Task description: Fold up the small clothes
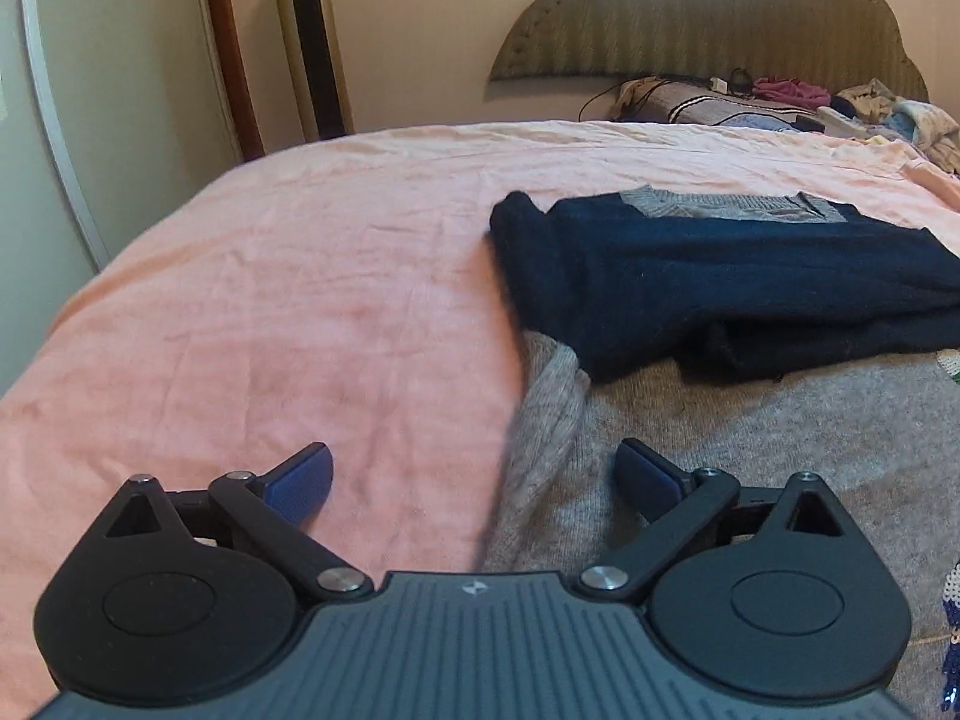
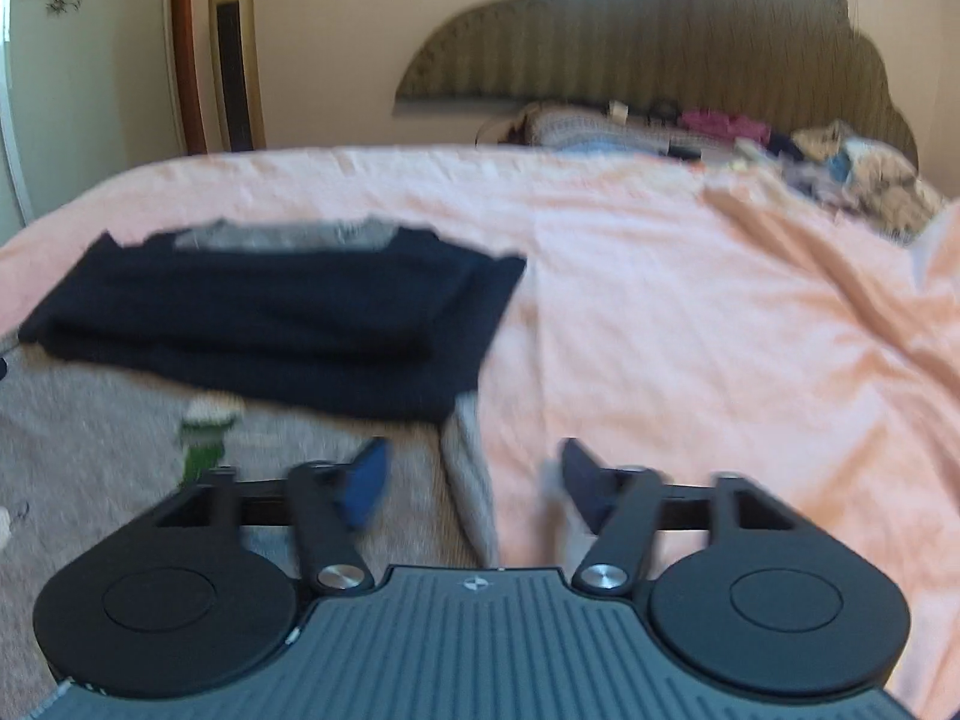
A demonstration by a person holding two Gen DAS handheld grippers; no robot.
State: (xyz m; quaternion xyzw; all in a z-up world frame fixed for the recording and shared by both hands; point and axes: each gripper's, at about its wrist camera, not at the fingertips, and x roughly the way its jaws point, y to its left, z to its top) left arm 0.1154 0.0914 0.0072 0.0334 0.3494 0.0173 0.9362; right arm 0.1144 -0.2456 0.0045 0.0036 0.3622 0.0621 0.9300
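Both grippers are hovering with jaws apart and empty, the left gripper (image 1: 474, 480) and right gripper (image 2: 474, 483) straddling opposite edges of the grey sweater (image 1: 750, 450) spread on the pink bed (image 1: 270, 300), the folded navy garment (image 1: 720, 288) lying beyond.

bed (image 1: 270, 276): pink sheet; headboard (image 1: 720, 30): scalloped, olive; wall (image 1: 420, 30): cream; tower fan (image 1: 309, 42): corner

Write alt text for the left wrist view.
An open gripper hovers over the left edge of a grey sweater spread on a pink bedsheet, nothing between its fingers. A folded navy garment lies just beyond, overlapping the sweater's far end. Loose clothes are piled by the headboard.
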